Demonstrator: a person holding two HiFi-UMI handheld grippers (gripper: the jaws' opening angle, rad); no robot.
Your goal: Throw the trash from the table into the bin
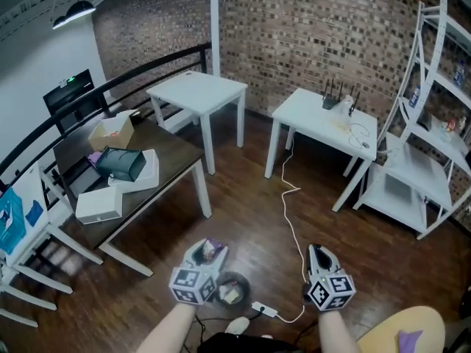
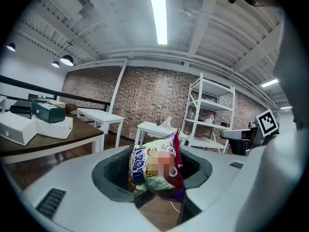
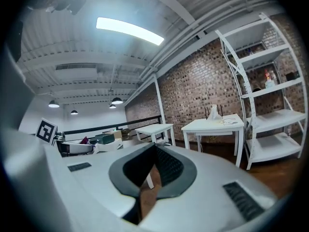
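Head view: the crinkly white-and-purple plastic snack bag (image 1: 214, 250) looks tiny, its print unreadable. It sticks out of the left gripper (image 1: 207, 256), just up-left of the small dark round bin (image 1: 234, 277) on the floor.
Left gripper view: the jaws are clamped on the bag (image 2: 154, 170). Blue lettering shows but the middle is blurred. Only the head view shows the bin.
Right gripper view: the right gripper (image 3: 154, 150) is pinched closed, with nothing in it.

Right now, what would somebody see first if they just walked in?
A colourful snack bag pinched in the left gripper, close to the small bin on the floor. Then the dark table at the left, piled with boxes, and the right gripper, shut and empty.
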